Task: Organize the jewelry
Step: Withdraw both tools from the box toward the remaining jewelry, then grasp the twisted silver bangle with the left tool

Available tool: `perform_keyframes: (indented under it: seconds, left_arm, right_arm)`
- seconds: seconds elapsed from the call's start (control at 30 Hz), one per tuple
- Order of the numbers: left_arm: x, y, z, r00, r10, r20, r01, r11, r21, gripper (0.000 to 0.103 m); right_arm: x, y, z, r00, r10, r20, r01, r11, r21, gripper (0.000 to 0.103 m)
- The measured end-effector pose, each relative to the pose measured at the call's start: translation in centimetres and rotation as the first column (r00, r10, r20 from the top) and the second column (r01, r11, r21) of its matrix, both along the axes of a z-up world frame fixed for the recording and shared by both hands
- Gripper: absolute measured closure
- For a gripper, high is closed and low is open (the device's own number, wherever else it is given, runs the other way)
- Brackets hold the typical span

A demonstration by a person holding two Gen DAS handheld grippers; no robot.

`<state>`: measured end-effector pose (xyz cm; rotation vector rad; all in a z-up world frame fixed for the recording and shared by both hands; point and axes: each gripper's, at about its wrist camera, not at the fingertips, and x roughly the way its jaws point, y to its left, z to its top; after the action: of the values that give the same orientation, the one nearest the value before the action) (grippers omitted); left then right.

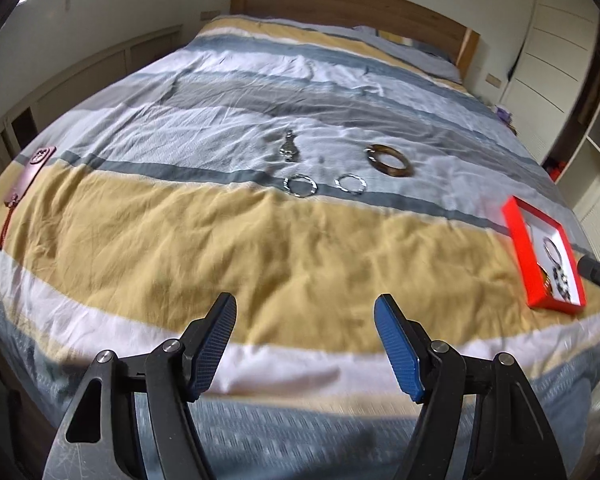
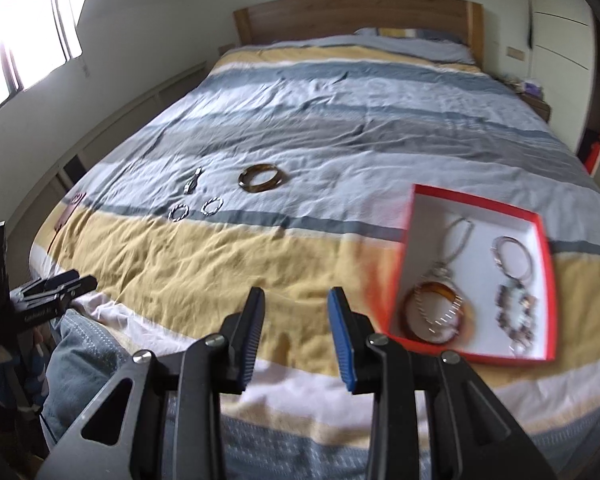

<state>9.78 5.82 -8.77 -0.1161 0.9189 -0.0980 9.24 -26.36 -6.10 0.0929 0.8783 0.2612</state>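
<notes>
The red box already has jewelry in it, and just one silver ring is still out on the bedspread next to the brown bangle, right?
Not one: two silver rings lie on the bedspread near the brown bangle, as the right wrist view shows. The red box does hold jewelry.

Wrinkled cloth duvet (image 1: 220, 240), shiny metal rings (image 1: 300, 186), glossy amber bangle (image 1: 390, 161).

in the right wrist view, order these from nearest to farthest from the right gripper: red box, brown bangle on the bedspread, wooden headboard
1. The red box, just right of the right gripper, at the near edge of the bed.
2. The brown bangle, loose on the bedspread, mid-bed and slightly left.
3. The wooden headboard, at the far end of the bed.
</notes>
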Motion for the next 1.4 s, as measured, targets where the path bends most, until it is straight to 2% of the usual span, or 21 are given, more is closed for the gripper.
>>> perform_keyframes:
  seconds: [0.3, 0.47, 0.73, 0.83, 0.9, 0.93, 1.1, 1.27, 1.33, 1.4]
  left_arm:
    - [8.2, 1.2, -2.4, 0.999, 0.000, -0.039, 0.000, 1.000, -0.019, 0.032]
    - [12.7, 0.3, -4.3, 0.997, -0.051, -0.066, 0.053, 0.998, 0.022, 0.032]
    - [17.9, -1.1, -7.7, 0.989, -0.109, -0.100, 0.117, 0.990, 0.078, 0.031]
    - [19.0, -0.3, -8.3, 0.992, -0.086, -0.092, 0.093, 0.993, 0.077, 0.034]
    - [19.6, 0.6, -8.6, 0.994, -0.066, -0.091, 0.073, 0.995, 0.069, 0.043]
    - [19.7, 1.2, -8.7, 0.994, -0.063, -0.090, 0.068, 0.996, 0.055, 0.044]
    - [19.6, 2.6, -8.8, 0.995, -0.066, -0.073, 0.068, 0.997, 0.020, 0.057]
    - [19.5, 3.0, -8.9, 0.996, -0.069, -0.064, 0.069, 0.998, -0.010, 0.057]
    - [19.6, 3.1, -8.9, 0.995, -0.078, -0.063, 0.077, 0.997, -0.020, 0.055]
    - [19.6, 3.1, -8.8, 0.994, -0.092, -0.061, 0.090, 0.995, -0.034, 0.049]
  right_arm:
    - [7.6, 5.0, -3.9, 0.990, 0.117, -0.078, -0.118, 0.993, -0.009, 0.072]
    - [11.4, 7.8, -5.8, 0.978, 0.182, -0.099, -0.185, 0.982, -0.026, 0.072]
    - [15.1, 10.5, -8.6, 0.956, 0.256, -0.143, -0.262, 0.965, -0.022, 0.072]
    - [16.0, 11.6, -9.3, 0.945, 0.291, -0.148, -0.297, 0.955, -0.023, 0.071]
    - [16.6, 12.6, -9.8, 0.938, 0.314, -0.148, -0.321, 0.947, -0.024, 0.065]
    - [16.8, 12.9, -10.0, 0.935, 0.323, -0.148, -0.329, 0.944, -0.022, 0.062]
    - [18.5, 15.4, -10.7, 0.922, 0.363, -0.136, -0.369, 0.929, -0.023, 0.060]
    - [20.6, 18.1, -10.9, 0.916, 0.384, -0.113, -0.390, 0.920, -0.032, 0.059]
    - [21.1, 18.8, -11.0, 0.913, 0.392, -0.111, -0.397, 0.917, -0.034, 0.059]
    - [21.3, 19.4, -11.3, 0.911, 0.397, -0.110, -0.403, 0.914, -0.038, 0.058]
